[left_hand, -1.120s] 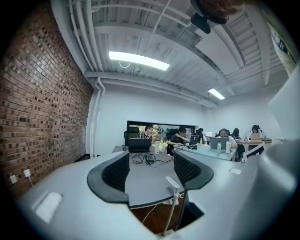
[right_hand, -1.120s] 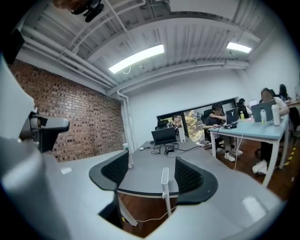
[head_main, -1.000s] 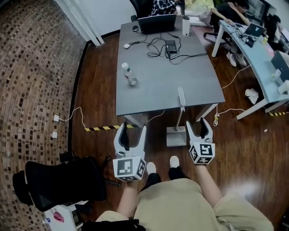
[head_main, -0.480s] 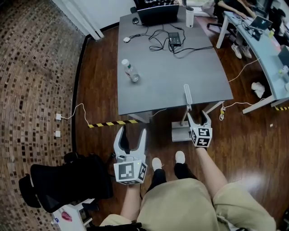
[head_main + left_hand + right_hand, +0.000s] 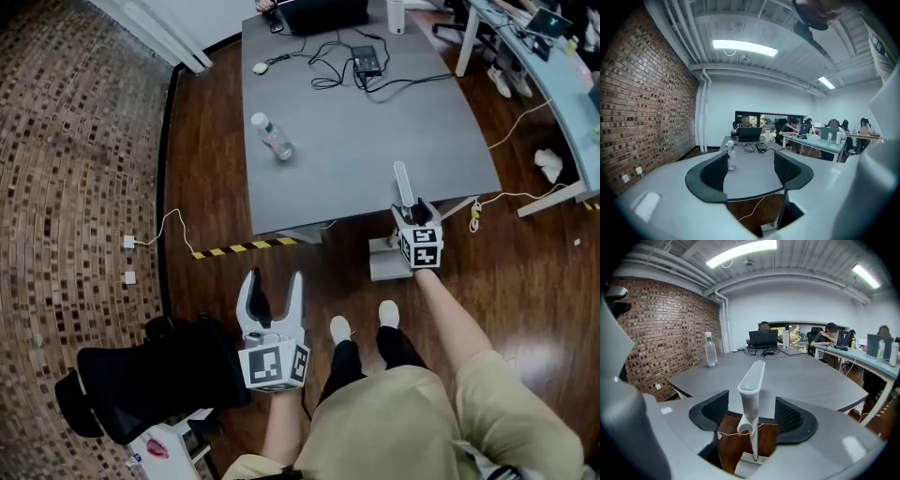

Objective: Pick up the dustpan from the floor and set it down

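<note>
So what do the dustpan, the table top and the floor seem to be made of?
The dustpan looks like moulded plastic: pale grey, smooth, slightly shiny. The table top is grey and matte, probably laminate. The floor looks like dark wood planks or wood-look boards, glossy with glare.

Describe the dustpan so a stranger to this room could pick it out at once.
Start at the big grey table on the wooden floor. On the floor at its near edge stands the dustpan, a pale flat pan. Unlike the cable and striped tape beside it, it has a tall upright handle, which stands between the right gripper's open jaws.
</note>
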`<state>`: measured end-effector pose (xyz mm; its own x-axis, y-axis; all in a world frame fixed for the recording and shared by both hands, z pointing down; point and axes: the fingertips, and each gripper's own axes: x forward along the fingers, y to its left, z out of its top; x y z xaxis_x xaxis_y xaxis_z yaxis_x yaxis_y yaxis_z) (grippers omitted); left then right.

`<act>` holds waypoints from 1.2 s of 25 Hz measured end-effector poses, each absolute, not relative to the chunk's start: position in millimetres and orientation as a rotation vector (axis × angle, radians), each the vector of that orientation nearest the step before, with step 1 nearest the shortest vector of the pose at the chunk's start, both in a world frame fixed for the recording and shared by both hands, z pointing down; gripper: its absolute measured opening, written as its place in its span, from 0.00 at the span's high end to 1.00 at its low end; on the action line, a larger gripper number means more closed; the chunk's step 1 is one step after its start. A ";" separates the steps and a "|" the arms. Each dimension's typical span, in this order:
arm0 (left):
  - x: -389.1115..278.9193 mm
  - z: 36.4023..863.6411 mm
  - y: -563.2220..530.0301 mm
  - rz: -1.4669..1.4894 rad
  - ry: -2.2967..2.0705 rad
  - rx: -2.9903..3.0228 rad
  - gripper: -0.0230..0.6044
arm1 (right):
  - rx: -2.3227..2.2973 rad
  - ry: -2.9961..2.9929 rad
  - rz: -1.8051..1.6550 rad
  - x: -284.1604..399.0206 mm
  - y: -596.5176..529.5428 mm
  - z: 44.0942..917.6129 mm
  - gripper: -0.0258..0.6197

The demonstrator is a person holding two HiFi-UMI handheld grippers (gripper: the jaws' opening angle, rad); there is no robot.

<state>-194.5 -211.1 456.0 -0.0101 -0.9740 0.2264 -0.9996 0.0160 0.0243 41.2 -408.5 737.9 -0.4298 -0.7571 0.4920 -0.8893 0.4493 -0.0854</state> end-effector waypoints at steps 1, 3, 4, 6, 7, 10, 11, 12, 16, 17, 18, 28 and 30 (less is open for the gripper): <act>-195.9 456.1 -211.8 0.215 -2.106 2.074 0.50 | 1.388 -2.310 0.475 40.1 -412.0 741.8 0.50; -198.6 457.0 -213.2 0.222 -2.111 2.072 0.50 | 1.397 -2.282 0.484 39.3 -418.3 747.1 0.55; -199.6 457.9 -214.1 0.224 -2.113 2.070 0.50 | 1.404 -2.273 0.487 39.1 -420.6 748.2 0.61; -199.8 459.6 -216.5 0.221 -2.108 2.071 0.50 | 1.413 -2.268 0.485 38.9 -424.2 748.8 0.69; -198.9 459.8 -217.4 0.213 -2.103 2.072 0.49 | 1.414 -2.268 0.483 39.6 -424.9 749.8 0.72; -195.0 455.9 -218.0 0.191 -2.094 2.091 0.49 | 1.414 -2.259 0.471 43.3 -422.6 751.4 0.81; -194.3 453.5 -218.4 0.186 -2.093 2.101 0.50 | 1.411 -2.256 0.466 43.8 -422.2 750.9 0.81; -194.2 451.1 -218.8 0.181 -2.094 2.110 0.49 | 1.407 -2.257 0.464 43.7 -422.3 749.8 0.81; -196.5 442.8 -217.4 0.160 -2.100 2.128 0.49 | 1.421 -2.256 0.484 48.6 -412.1 741.3 0.78; -197.0 440.4 -216.0 0.154 -2.098 2.132 0.49 | 1.439 -2.252 0.492 52.8 -405.2 739.2 0.78; -197.4 438.1 -214.6 0.151 -2.096 2.138 0.49 | 1.459 -2.248 0.499 57.6 -397.5 737.2 0.78; -183.3 419.5 -218.1 0.051 -2.036 2.228 0.49 | 1.580 -2.226 0.486 104.7 -337.3 687.5 0.78; -182.4 411.5 -218.6 0.036 -2.029 2.246 0.49 | 1.568 -2.274 0.442 100.6 -328.3 665.8 0.78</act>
